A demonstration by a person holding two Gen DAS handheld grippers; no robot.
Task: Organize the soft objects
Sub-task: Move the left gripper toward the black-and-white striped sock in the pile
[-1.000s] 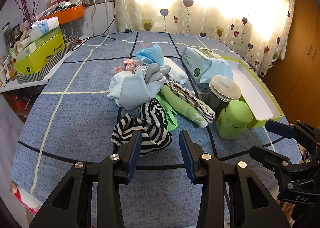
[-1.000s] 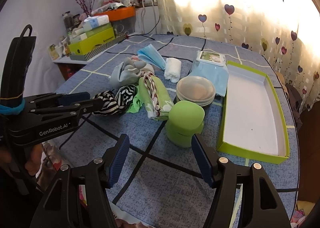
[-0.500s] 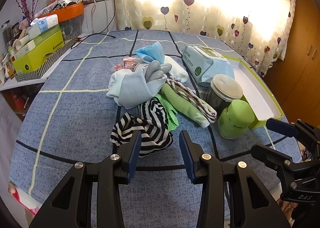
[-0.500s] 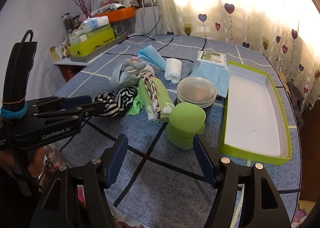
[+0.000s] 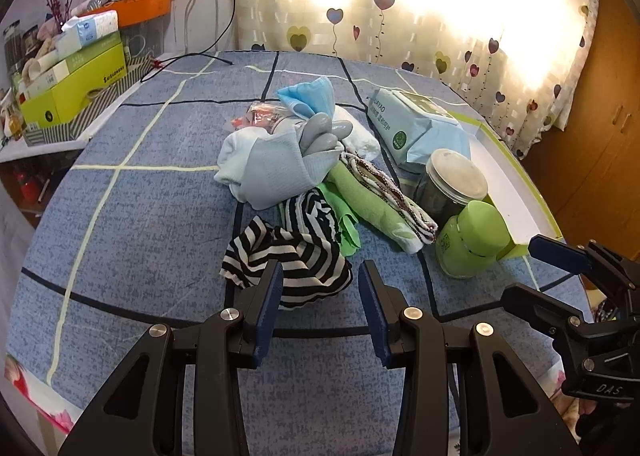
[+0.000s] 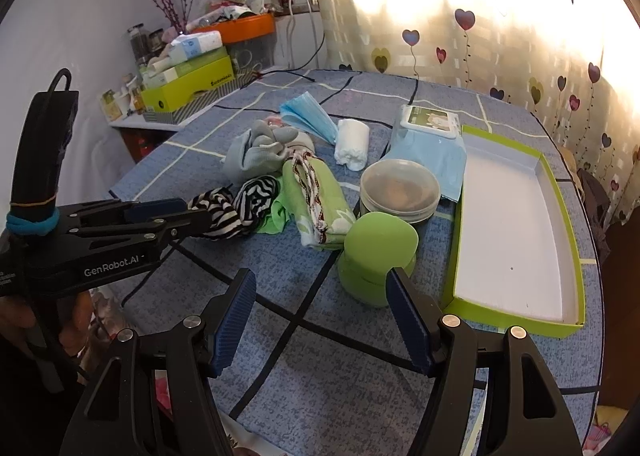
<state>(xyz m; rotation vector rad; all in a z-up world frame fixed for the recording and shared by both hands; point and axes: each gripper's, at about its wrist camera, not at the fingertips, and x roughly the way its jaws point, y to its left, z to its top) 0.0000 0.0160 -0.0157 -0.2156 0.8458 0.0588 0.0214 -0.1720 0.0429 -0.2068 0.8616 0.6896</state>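
Observation:
A pile of soft things lies mid-table: a black-and-white striped cloth (image 5: pixel 294 254), a pale blue cloth with grey socks (image 5: pixel 272 164), a green rolled towel (image 5: pixel 372 208), a blue face mask (image 5: pixel 310 96) and a white roll (image 6: pixel 352 142). My left gripper (image 5: pixel 320 286) is open, its fingers on either side of the striped cloth's near edge. My right gripper (image 6: pixel 322 314) is open and empty, just in front of a green jar (image 6: pixel 376 252). An empty green tray (image 6: pixel 516 224) with a white floor sits at the right.
A clear lidded jar (image 6: pixel 398 190) and a wet-wipes pack (image 6: pixel 430 140) stand beside the tray. Green boxes and an orange bin (image 5: pixel 72 80) crowd the shelf at the far left. The blue tablecloth's edge (image 5: pixel 36 388) is near the grippers.
My left gripper has moved forward, and its fingers now flank the striped cloth's edge. My right gripper has moved slightly closer to the green jar.

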